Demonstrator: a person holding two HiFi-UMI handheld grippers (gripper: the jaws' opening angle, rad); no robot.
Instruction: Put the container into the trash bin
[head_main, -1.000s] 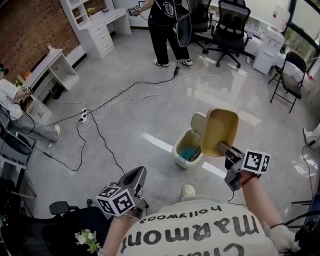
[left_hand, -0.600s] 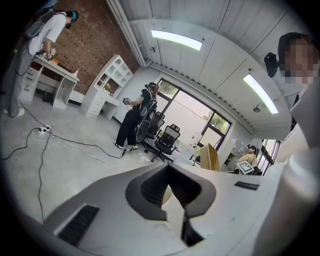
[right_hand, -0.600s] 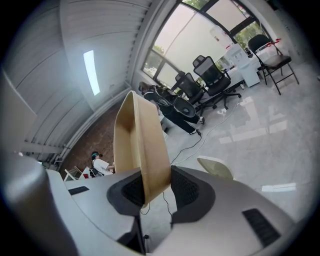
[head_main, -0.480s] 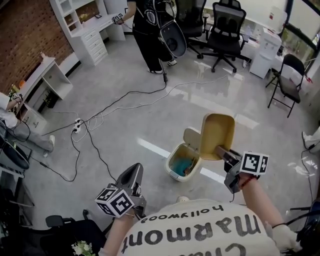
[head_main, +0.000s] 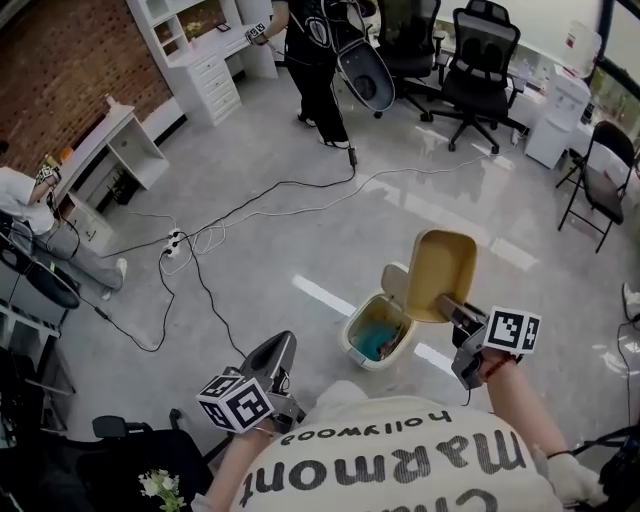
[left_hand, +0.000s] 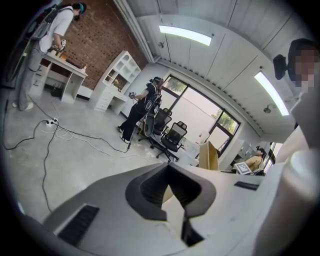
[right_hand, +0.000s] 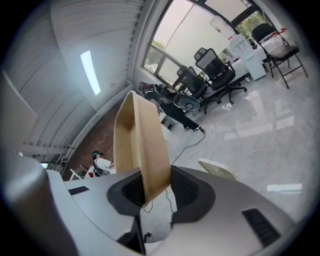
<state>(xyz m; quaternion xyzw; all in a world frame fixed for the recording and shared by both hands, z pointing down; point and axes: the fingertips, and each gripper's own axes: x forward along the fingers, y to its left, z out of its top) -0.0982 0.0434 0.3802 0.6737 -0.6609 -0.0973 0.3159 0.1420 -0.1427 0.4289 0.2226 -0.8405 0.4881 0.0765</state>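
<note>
The right gripper (head_main: 447, 304) pinches one thin wall of the tan container (head_main: 440, 270) between its pads, holding it upright in the air just beyond the trash bin's (head_main: 357, 349) far rim, beside the raised lid (head_main: 396, 279). It is not yet over the mouth. The left gripper (head_main: 271, 354) hangs low with its jaws a little apart and nothing between them.

In my judgement the grip on a single wall is slight, so a tilt could let the container swing or slip. It also looks wide against the bin's mouth, so it may catch the rim or lid and tip the light bin over on the floor.

The bin's near base is cut off by the person's shirt (head_main: 400, 465). Something blue lies inside it, but what it is I cannot tell
</note>
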